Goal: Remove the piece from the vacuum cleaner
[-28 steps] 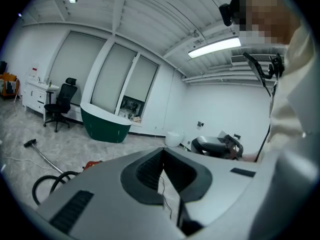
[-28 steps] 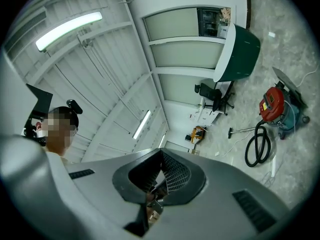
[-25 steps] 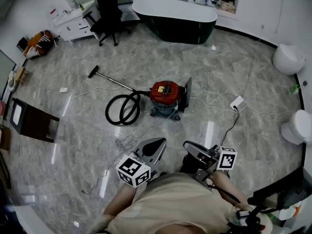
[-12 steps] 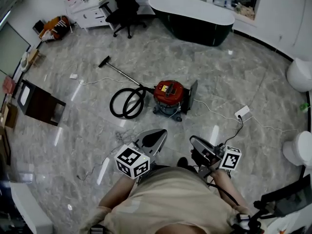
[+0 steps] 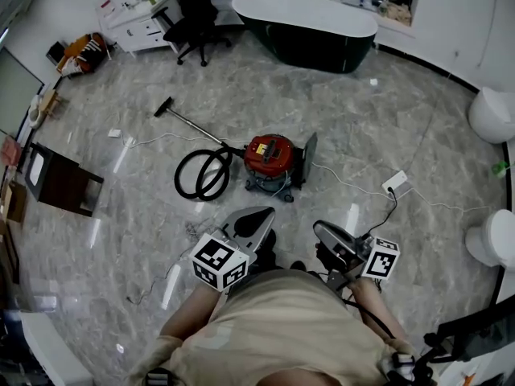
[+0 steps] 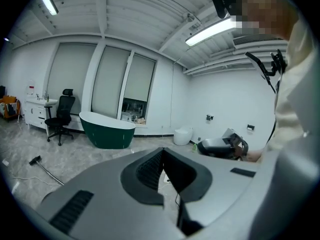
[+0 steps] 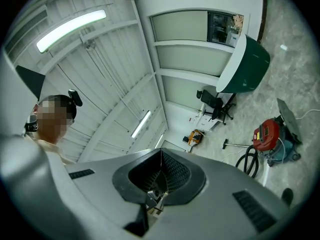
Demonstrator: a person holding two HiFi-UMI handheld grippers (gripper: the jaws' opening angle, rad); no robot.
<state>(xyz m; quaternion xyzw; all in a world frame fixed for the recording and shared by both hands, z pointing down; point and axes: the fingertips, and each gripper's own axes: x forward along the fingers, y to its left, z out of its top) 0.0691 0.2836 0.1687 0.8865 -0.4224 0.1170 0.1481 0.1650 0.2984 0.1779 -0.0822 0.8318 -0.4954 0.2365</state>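
A big bathroom-like room is shown. A dark green bathtub [image 5: 306,18] is seen by the far wall, and white toilets [image 5: 489,238] are set along one side. A white cabinet [image 5: 141,24] and a black chair [image 5: 195,14] are placed nearby. The floor [image 5: 346,111] is covered in shiny grey stone.

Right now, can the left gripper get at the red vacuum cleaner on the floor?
Probably not yet: the vacuum cleaner stands well ahead of the left gripper, across open floor. Nothing blocks the way; stepping closer should do.
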